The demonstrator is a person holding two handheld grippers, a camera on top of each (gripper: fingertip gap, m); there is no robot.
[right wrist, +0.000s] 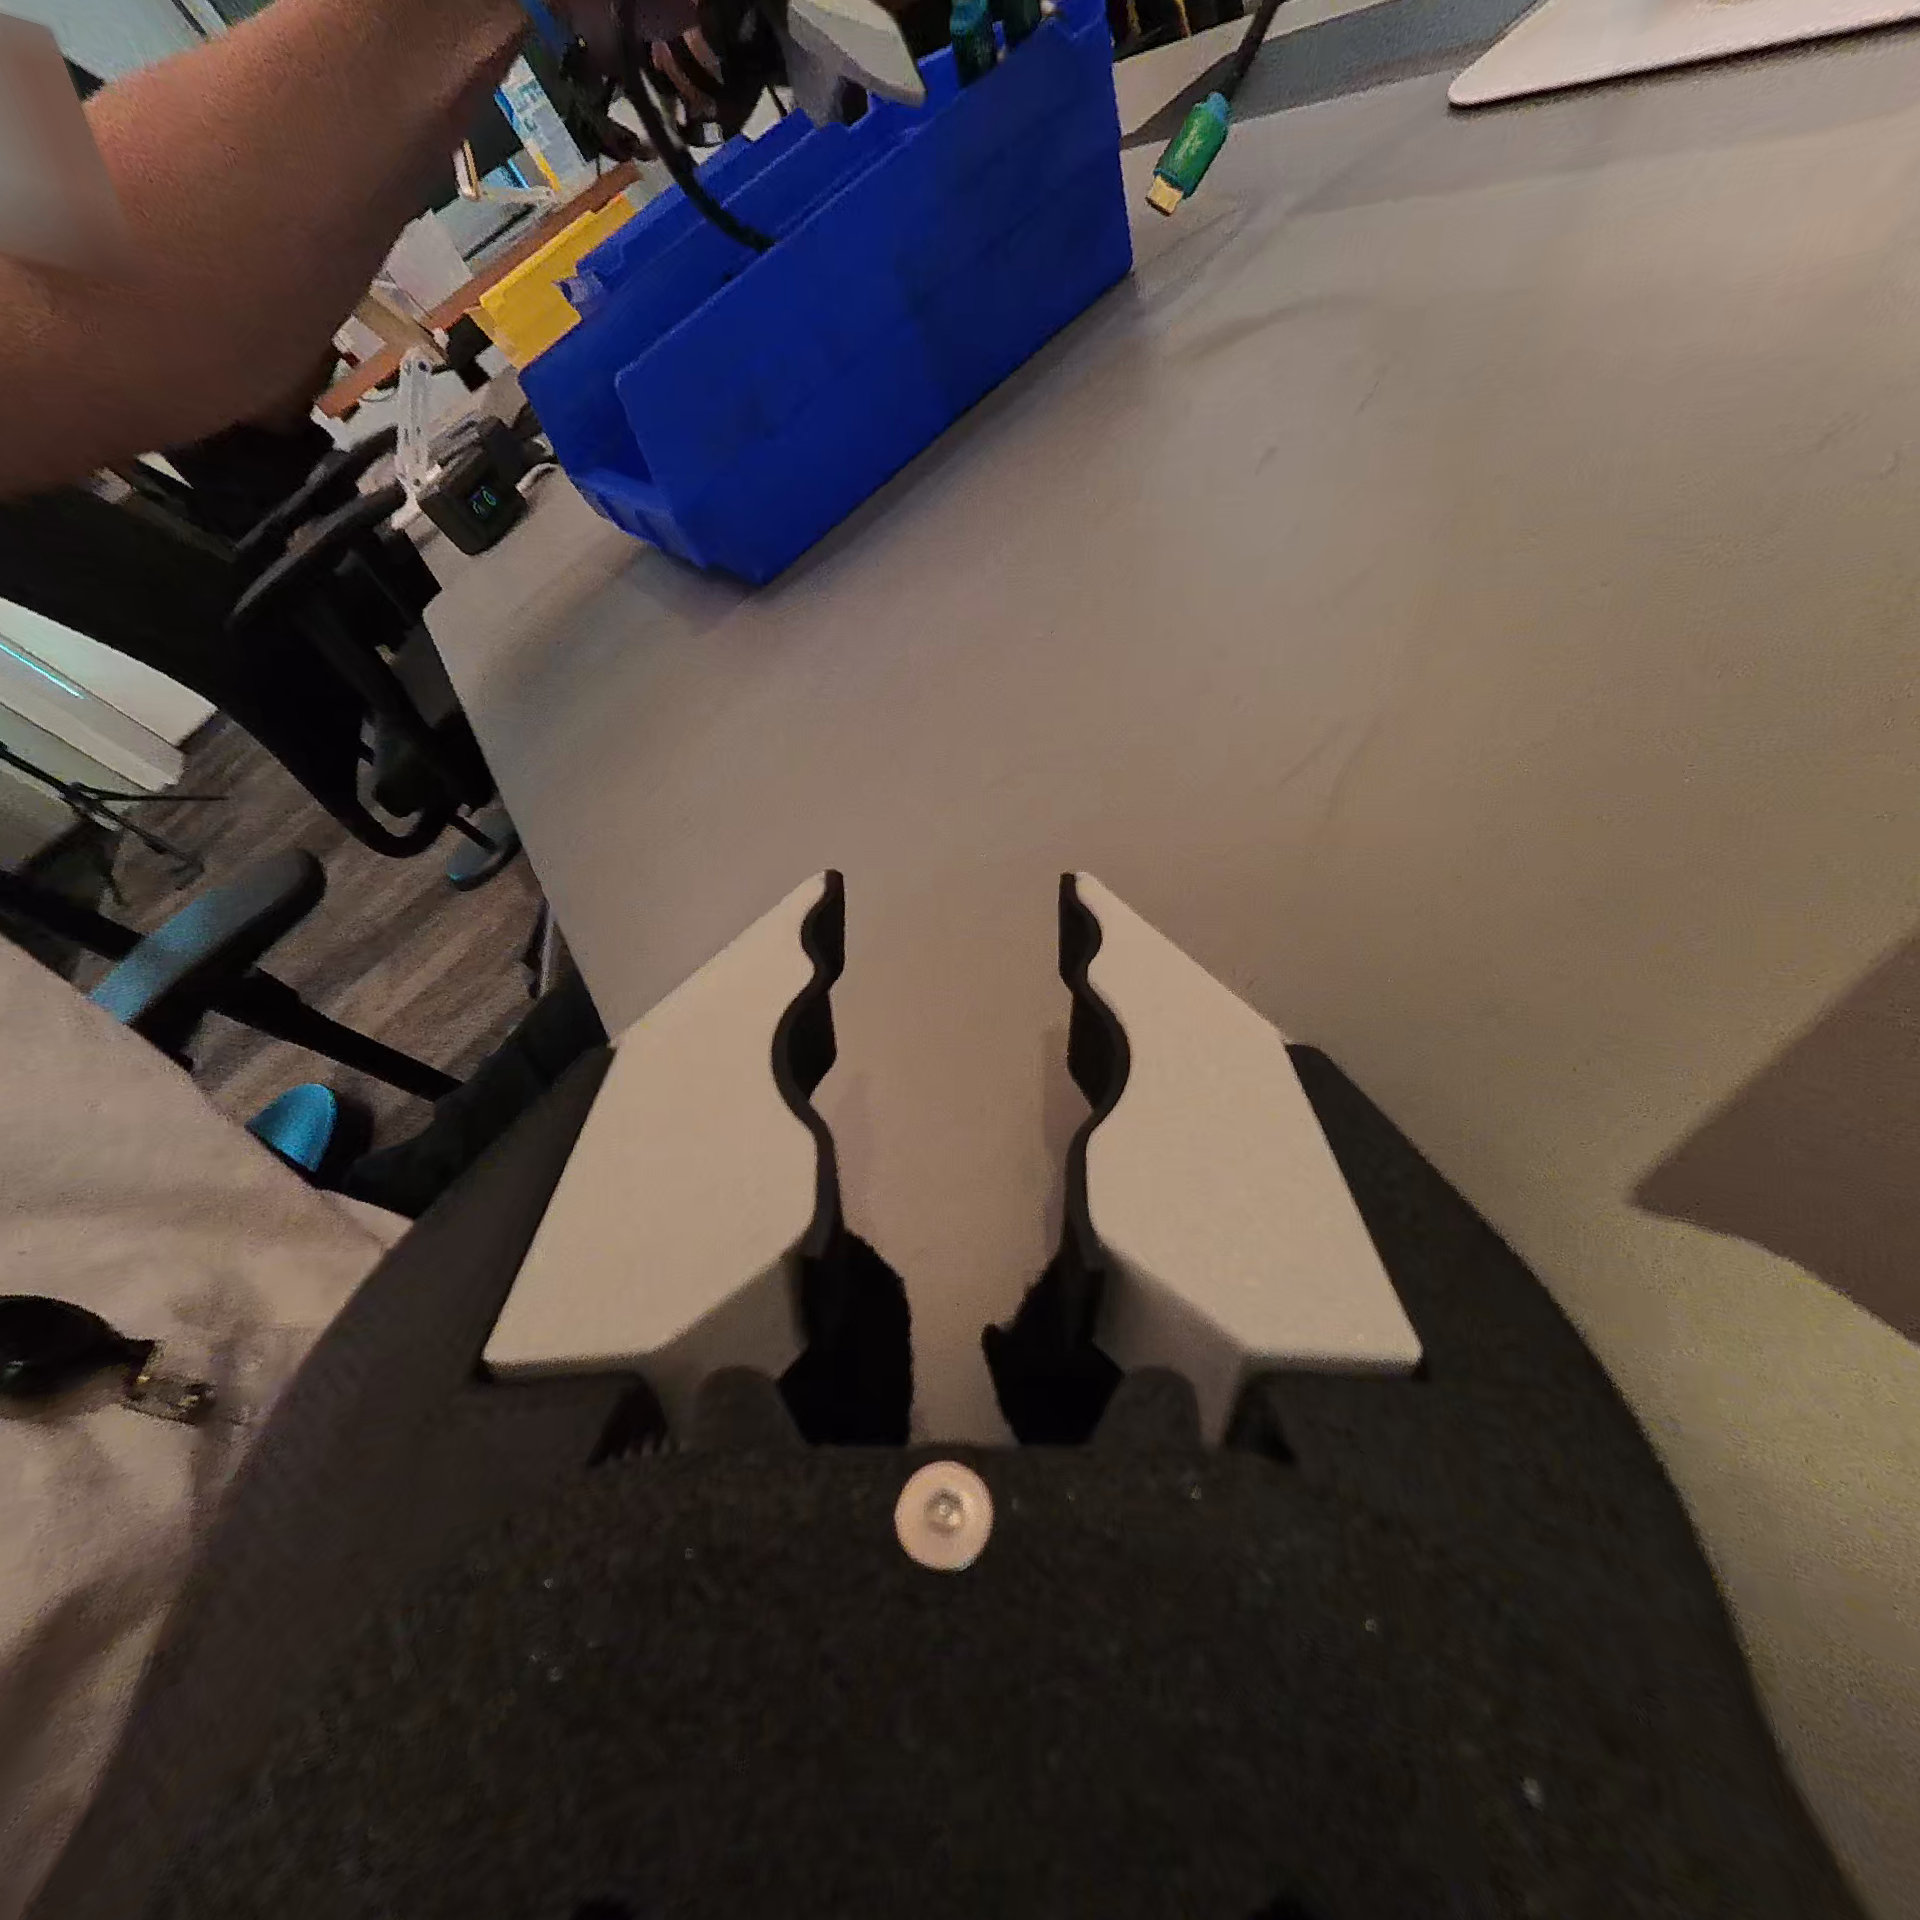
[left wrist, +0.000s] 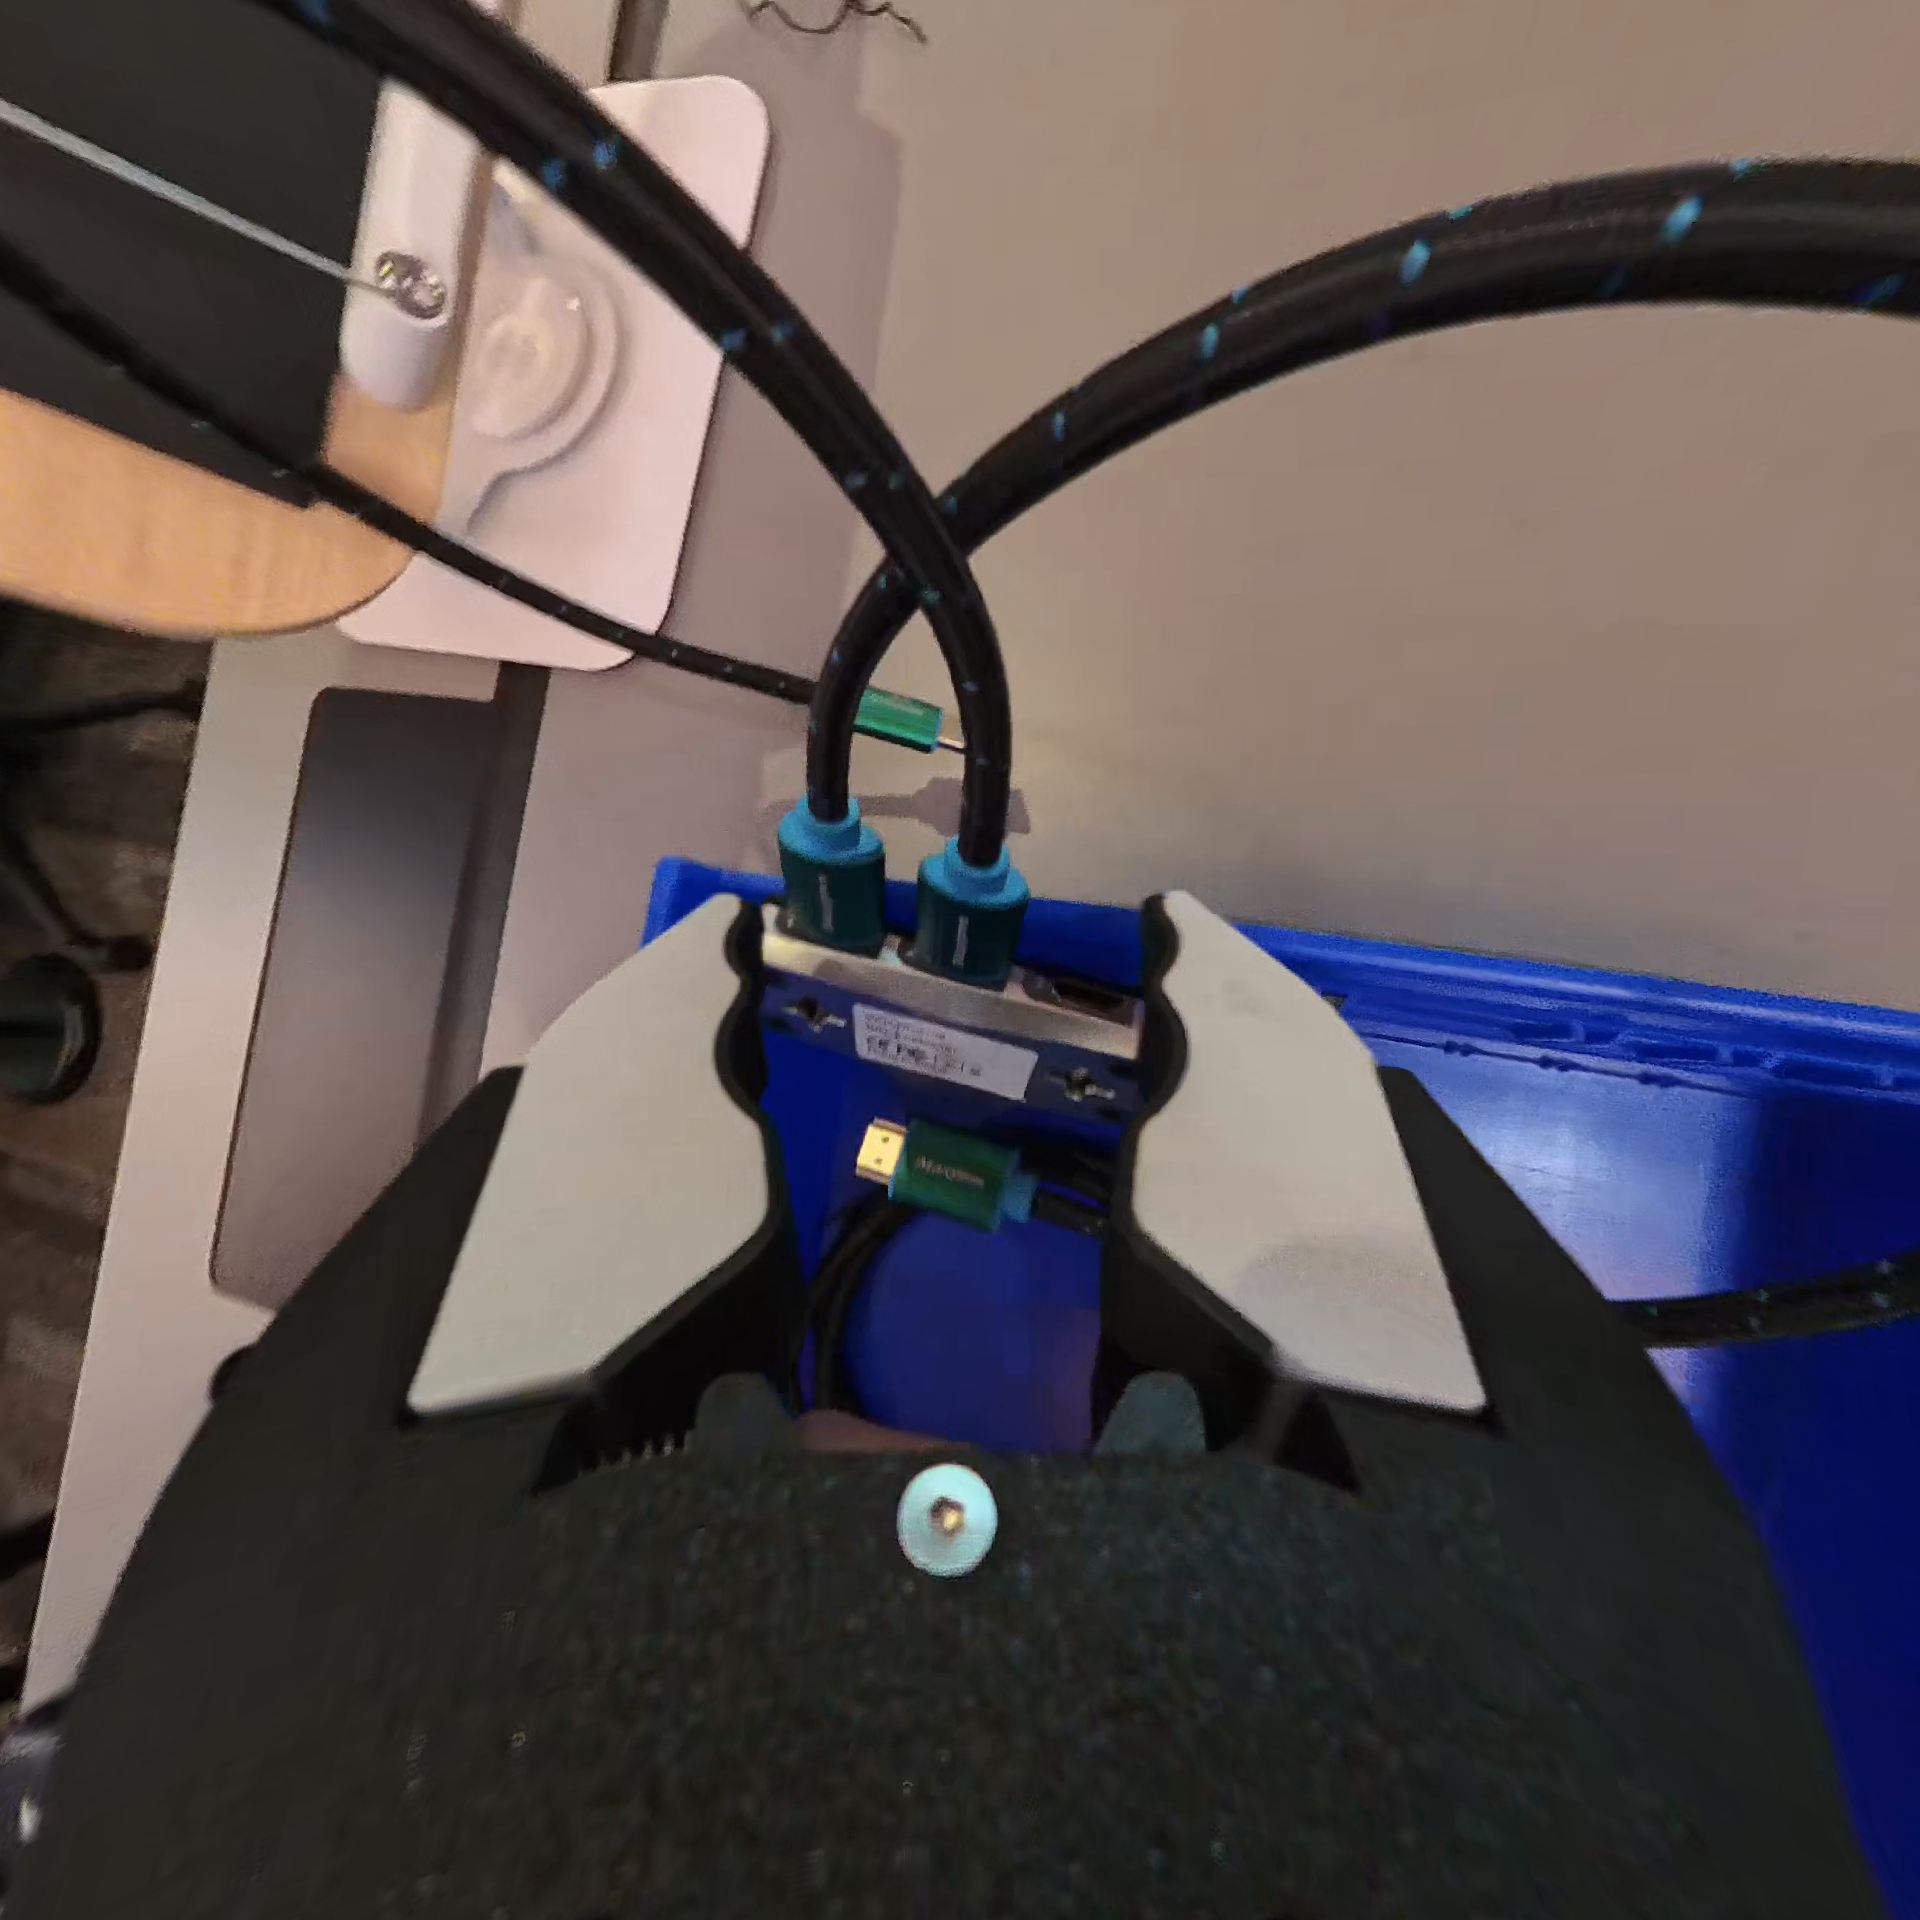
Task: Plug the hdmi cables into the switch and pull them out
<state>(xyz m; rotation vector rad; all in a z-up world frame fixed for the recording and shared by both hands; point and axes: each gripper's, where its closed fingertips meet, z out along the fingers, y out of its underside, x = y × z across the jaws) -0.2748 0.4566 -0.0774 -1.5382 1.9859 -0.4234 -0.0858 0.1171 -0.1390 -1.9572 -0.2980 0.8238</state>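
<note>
Left gripper [left wrist: 945, 914] jaws clamp the HDMI switch [left wrist: 951, 1023] over the blue bin [left wrist: 1558, 1091]; both plugged connectors [left wrist: 904, 904] point straight away, so the right gripper [right wrist: 951, 883], jaws narrowly parted and empty near the tabletop [right wrist: 1351, 623] edge, has to reach in.

The left wrist view looks steeply down along its own fingers [left wrist: 665, 1132], very close over the blue bin [left wrist: 1558, 1101] at the table [left wrist: 1351, 623] edge. The right wrist view sits low over the table [right wrist: 1351, 727], well back, facing forward across it toward the bin [right wrist: 831, 395]. Both views share the bin, the loose green plug [left wrist: 896, 715] [right wrist: 1190, 145] beyond it, and the surrounding tabletop.
</note>
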